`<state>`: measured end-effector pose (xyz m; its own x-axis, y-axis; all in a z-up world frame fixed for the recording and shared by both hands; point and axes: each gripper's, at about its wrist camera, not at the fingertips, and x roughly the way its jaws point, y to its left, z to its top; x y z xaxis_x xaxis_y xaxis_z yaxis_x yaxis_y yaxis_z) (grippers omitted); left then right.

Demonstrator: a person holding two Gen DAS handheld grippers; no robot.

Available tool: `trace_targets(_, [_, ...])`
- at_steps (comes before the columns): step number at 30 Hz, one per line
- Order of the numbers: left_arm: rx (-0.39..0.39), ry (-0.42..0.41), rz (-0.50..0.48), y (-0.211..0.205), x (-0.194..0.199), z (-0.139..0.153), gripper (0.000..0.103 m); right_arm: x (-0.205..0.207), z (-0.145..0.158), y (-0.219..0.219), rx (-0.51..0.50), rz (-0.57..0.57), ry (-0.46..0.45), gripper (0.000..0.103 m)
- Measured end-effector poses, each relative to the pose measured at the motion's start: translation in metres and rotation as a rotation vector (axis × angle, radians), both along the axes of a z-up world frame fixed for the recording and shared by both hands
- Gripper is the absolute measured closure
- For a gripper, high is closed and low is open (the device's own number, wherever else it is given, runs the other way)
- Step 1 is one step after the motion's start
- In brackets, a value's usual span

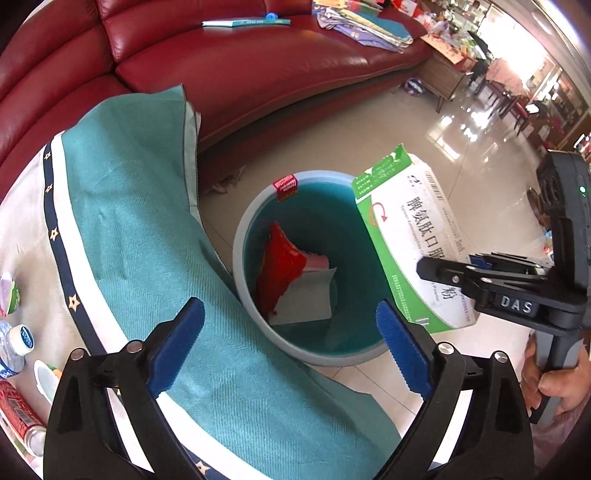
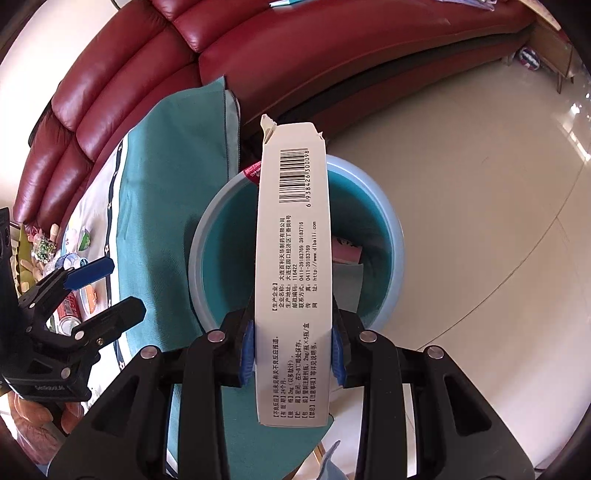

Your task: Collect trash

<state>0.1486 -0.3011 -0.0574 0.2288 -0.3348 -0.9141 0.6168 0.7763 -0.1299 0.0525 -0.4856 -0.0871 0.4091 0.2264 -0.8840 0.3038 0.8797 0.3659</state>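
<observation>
Blue ribbed pads line the left gripper (image 1: pixel 290 349), whose jaws stand wide apart with nothing between them, hanging above the round pale-blue plastic bin (image 1: pixel 258 314) on the cream tiled floor (image 1: pixel 424 122). The right gripper (image 2: pixel 291 345) is clamped on a tall white-and-green cardboard medicine box (image 2: pixel 291 258), held upright over the bin's mouth, its torn flap at the top. Inside the bin lie a crumpled red wrapper (image 1: pixel 280 266) and a white paper sheet (image 1: pixel 306 299). Beside the bin hangs a teal woven tablecloth (image 1: pixel 140 229) with a star-dotted navy band. Beyond it curves a dark red leather sofa (image 1: pixel 221 62) carrying a flat teal book (image 1: pixel 245 22).
</observation>
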Motion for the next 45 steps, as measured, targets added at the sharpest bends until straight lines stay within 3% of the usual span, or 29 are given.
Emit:
trace_targets(6, [0.002,-0.019,0.003,0.013,-0.010,0.002,0.006,0.006,0.000,0.013,-0.006,0.023,0.006,0.068])
trace_targets(9, [-0.009,-0.017,0.007,0.019,-0.012,0.003,0.006,0.007,0.006,0.018,-0.019,0.027,-0.005,0.047])
trace_targets(14, [-0.024,-0.019,0.016,0.028,-0.016,0.008,0.006,0.004,0.020,0.024,-0.054,0.020,-0.020,0.026])
trace_targets(18, [-0.038,-0.025,0.021,0.038,-0.020,0.014,0.006,-0.001,0.026,0.028,-0.072,0.001,0.003,0.017])
trace_targets(37, [-0.101,-0.068,0.073,0.105,-0.059,0.042,0.004,-0.028,0.064,0.085,-0.156,0.039,-0.009,0.017])
trace_targets(45, [-0.113,-0.091,0.135,0.154,-0.076,0.052,0.004,-0.041,0.077,0.119,-0.165,0.084,-0.025,0.017])
